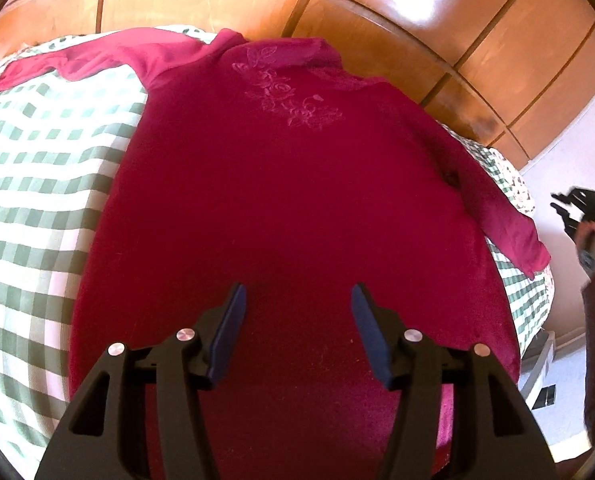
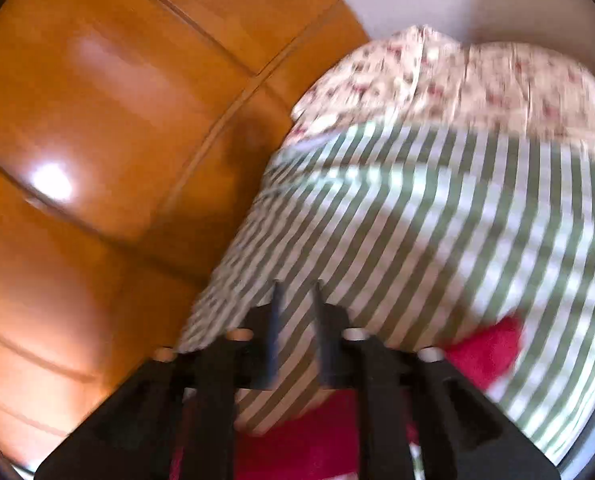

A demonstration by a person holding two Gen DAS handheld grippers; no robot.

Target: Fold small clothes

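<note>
The crimson top (image 1: 289, 200) lies flat on the green-checked bedspread (image 1: 37, 160), sleeves spread, tone-on-tone roses stitched at the chest. It looks soft, light and limp; best pinched at the hem or a cuff. The left gripper (image 1: 297, 300) hovers wide apart above the hem. The right gripper (image 2: 297, 292), blurred, seems narrow and empty.

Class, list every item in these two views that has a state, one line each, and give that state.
Red sweater: spread flat on the bed, unfolded, sleeves out.
Checked bedsheet: laid over the bed, lightly wrinkled.
Left gripper: jaws open, holding nothing.
Right gripper: jaws narrowly apart, empty, view blurred.
</note>
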